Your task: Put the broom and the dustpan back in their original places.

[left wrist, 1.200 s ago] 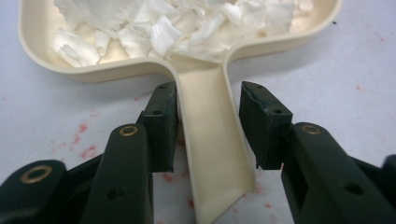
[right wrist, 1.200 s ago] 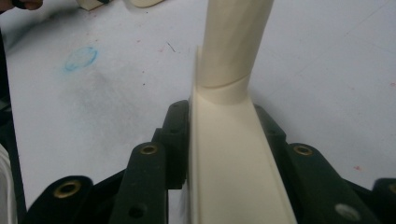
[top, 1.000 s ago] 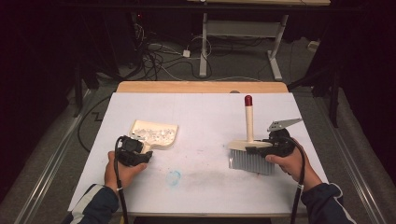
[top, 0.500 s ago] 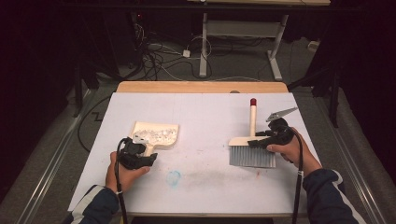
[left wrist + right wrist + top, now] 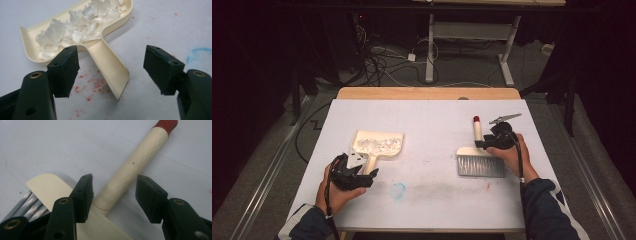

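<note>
On the table: a white sheet (image 5: pixel 432 125) covers nearly the whole top; a strip of bare wood (image 5: pixel 427 93) shows along the far edge.
Marks on the sheet: a blue smudge (image 5: pixel 398 190) near the front, a grey dusty smear (image 5: pixel 437 187) beside it toward the brush, and red specks (image 5: pixel 95 83) around the dustpan's handle in the left gripper view.
Dustpan: the cream dustpan (image 5: pixel 377 145) lies flat left of centre, its tray holding white paper scraps (image 5: pixel 75 27), its handle pointing toward the person.
Brush: the cream hand brush (image 5: pixel 479 159) lies flat right of centre, grey bristles (image 5: pixel 481 167) toward the person, handle with a red tip (image 5: pixel 476 119) pointing away.
Left gripper: the left gripper (image 5: pixel 354 172) sits at the end of the dustpan's handle; its jaws have just been opening and stand wide, the handle between them but clear of both pads.
Right gripper: the right gripper (image 5: pixel 492 142) is at the base of the brush's handle; its jaws have just been closing a little. One pad seems to touch the handle or sit just beside it, and the other stands off with a gap, so no grip.
Room: dark, with grey carpet (image 5: pixel 277 150), a tangle of cables (image 5: pixel 377 60) on the floor beyond the table, and the white legs of another table (image 5: pixel 432 45) behind.
</note>
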`<state>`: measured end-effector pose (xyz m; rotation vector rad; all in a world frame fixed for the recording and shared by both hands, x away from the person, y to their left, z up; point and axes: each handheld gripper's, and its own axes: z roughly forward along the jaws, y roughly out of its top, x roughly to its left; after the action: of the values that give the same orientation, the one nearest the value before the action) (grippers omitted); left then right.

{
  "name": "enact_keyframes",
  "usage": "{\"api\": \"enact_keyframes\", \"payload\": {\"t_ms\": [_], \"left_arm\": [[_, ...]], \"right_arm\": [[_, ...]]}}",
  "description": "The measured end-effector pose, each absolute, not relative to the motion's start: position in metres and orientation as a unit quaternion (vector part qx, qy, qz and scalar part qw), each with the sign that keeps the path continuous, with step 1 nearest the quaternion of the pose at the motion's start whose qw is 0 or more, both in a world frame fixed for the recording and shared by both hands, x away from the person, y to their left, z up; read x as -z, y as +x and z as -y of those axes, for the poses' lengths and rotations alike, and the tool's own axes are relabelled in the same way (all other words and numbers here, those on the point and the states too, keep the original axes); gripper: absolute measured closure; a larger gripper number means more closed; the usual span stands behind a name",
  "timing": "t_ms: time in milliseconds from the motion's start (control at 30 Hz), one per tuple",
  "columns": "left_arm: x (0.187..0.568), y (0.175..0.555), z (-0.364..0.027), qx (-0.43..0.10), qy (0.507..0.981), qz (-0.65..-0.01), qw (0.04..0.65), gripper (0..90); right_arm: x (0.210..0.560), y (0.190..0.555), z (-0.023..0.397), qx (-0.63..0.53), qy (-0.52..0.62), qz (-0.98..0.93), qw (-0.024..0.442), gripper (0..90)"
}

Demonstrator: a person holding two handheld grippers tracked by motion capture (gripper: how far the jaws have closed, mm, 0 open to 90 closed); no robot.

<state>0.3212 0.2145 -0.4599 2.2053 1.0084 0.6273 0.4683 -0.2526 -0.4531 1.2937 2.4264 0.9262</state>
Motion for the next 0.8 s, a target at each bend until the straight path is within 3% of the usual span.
{"api": "enact_keyframes", "payload": {"t_ms": [533, 800], "left_arm": [[0.465, 0.305, -0.220, -0.243, 0.841, -0.359, 0.323, 24.3], [0.466, 0.307, -0.219, -0.248, 0.842, -0.358, 0.318, 23.9]], "right_arm": [[0.464, 0.472, 0.233, -0.283, 0.458, -0.826, 0.168, 51.4], [0.456, 0.469, 0.242, -0.327, 0.465, -0.803, 0.180, 45.8]]}}
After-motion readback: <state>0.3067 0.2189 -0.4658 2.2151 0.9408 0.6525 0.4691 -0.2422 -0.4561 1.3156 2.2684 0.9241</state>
